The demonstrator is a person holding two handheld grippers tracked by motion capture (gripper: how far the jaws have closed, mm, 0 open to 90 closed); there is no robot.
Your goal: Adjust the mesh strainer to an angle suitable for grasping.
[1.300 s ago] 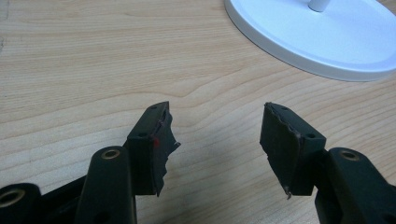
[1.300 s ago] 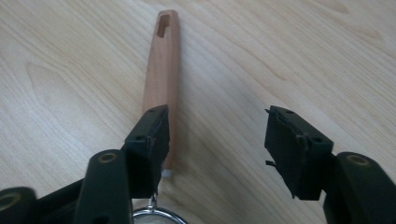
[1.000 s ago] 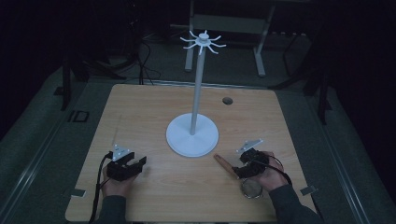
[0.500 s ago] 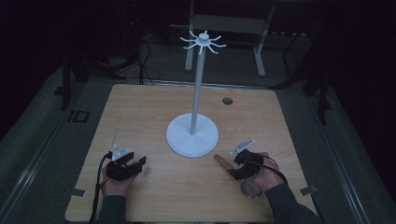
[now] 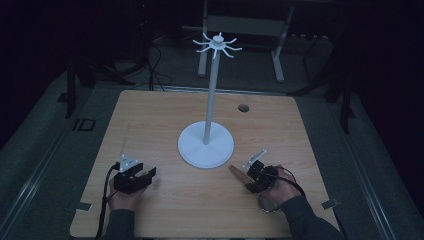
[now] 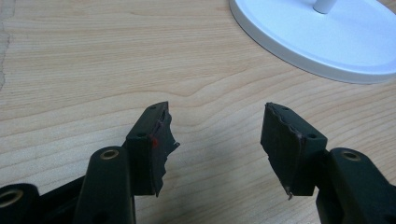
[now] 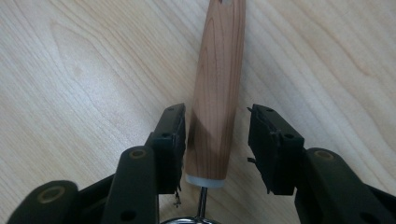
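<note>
A utensil with a tapered wooden handle [image 7: 219, 84] and a thin metal shank [image 7: 201, 198] lies flat on the table right of the white stand [image 5: 212, 100]. Its round metal end [image 5: 267, 202] sits by the person's right hand. My right gripper [image 7: 217, 135] straddles the handle [image 5: 239, 172] near its shank end. Its jaws have just been closing: the left pad [image 7: 175, 140] touches the wood, while a gap remains at the right pad. My left gripper [image 6: 217, 126] rests open and empty on the table [image 6: 93, 60] at the front left [image 5: 145, 175].
The stand's round white base [image 5: 206, 145] sits mid-table, and its edge [image 6: 327, 46] lies just ahead of my left gripper. A ring of hooks [image 5: 218, 45] tops the tall pole. A small dark hole [image 5: 243, 107] marks the table's far right.
The right hand has shifted slightly along the handle, settling the gripper over it. The left hand and gripper have stayed put.
</note>
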